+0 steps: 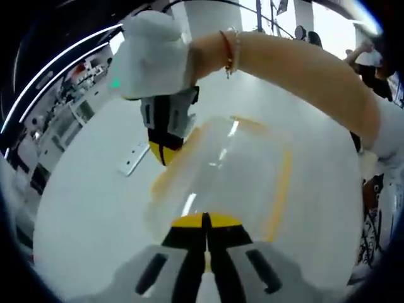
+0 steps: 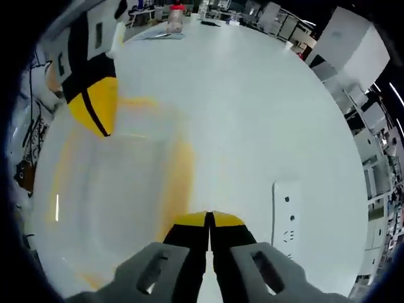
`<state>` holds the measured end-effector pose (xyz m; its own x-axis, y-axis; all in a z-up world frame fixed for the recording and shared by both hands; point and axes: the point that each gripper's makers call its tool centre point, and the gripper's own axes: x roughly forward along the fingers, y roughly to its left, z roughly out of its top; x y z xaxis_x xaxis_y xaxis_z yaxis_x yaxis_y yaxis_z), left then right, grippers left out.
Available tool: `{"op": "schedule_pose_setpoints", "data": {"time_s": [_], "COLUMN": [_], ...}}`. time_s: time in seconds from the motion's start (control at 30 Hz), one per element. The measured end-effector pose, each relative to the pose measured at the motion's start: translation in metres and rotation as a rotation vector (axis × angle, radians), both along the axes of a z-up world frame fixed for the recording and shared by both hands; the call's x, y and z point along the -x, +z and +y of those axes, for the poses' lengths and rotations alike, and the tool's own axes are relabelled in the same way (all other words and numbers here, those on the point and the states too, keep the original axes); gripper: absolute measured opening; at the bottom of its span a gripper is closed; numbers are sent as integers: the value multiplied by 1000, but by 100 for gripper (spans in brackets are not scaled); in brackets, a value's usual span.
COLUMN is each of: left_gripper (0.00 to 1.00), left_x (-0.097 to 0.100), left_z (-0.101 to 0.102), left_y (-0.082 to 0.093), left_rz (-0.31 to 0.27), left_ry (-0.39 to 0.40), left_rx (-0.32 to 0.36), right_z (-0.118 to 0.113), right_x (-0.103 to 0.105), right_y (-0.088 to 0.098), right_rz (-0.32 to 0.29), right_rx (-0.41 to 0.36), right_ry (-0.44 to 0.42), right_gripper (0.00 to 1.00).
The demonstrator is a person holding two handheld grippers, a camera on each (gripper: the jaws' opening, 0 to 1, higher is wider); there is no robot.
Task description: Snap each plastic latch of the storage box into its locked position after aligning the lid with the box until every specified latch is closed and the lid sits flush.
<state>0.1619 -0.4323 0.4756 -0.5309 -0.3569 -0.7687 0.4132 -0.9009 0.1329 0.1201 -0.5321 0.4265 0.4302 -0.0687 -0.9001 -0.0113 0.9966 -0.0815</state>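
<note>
Left hand-held gripper (image 1: 205, 222) has its jaws pressed together with nothing between them, the yellow tips resting at the near edge of the box (image 1: 221, 177), a clear plastic tub with an orange-rimmed lid (image 1: 235, 165) sitting on the white desk (image 1: 88, 227). Right hand-held gripper (image 2: 208, 221) is likewise closed and empty, its tips at the box's edge where the orange rim runs, seen from the opposite side. In the left gripper view the right one (image 1: 165, 150) reaches in from the far side, held by a white-gloved hand (image 1: 151, 53), its tip touching or just over the far left corner of the lid; in the right gripper view the left one (image 2: 95, 104) comes in at the upper left over the box (image 2: 107, 196). So the box lies between the two, each tool pressing on its own end, neither clearly nearer. Latches themselves are too blurred to pick out, so whether any is snapped I cannot tell. A white power strip (image 2: 287, 218) lies on the desk just beside the box.
</note>
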Motion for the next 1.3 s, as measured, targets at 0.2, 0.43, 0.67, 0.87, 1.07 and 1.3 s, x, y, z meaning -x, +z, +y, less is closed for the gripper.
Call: {"op": "schedule_pose_setpoints", "data": {"time_s": [0.2, 0.43, 0.67, 0.87, 1.07, 1.3], "left_gripper": [0, 0, 0, 0, 0, 0], "left_x": [1, 6, 8, 7, 6, 6], "left_z": [0, -2, -1, 1, 2, 4], "left_y": [1, 2, 3, 1, 1, -3], "left_rz": [4, 39, 15, -23, -44, -45], "left_ry": [-5, -26, -23, -20, -25, -25], "left_rx": [19, 12, 14, 29, 30, 29], "right_z": [6, 21, 36, 45, 46, 49], "right_x": [0, -3, -4, -5, -11, -12], "right_y": [-2, -6, -9, -17, -19, -17], "right_rz": [-47, -92, -112, -148, -148, -163], "right_rx": [-84, -160, -236, -290, -386, -360], "right_ry": [26, 10, -13, -38, -98, -74], "right_gripper": [0, 0, 0, 0, 0, 0]}}
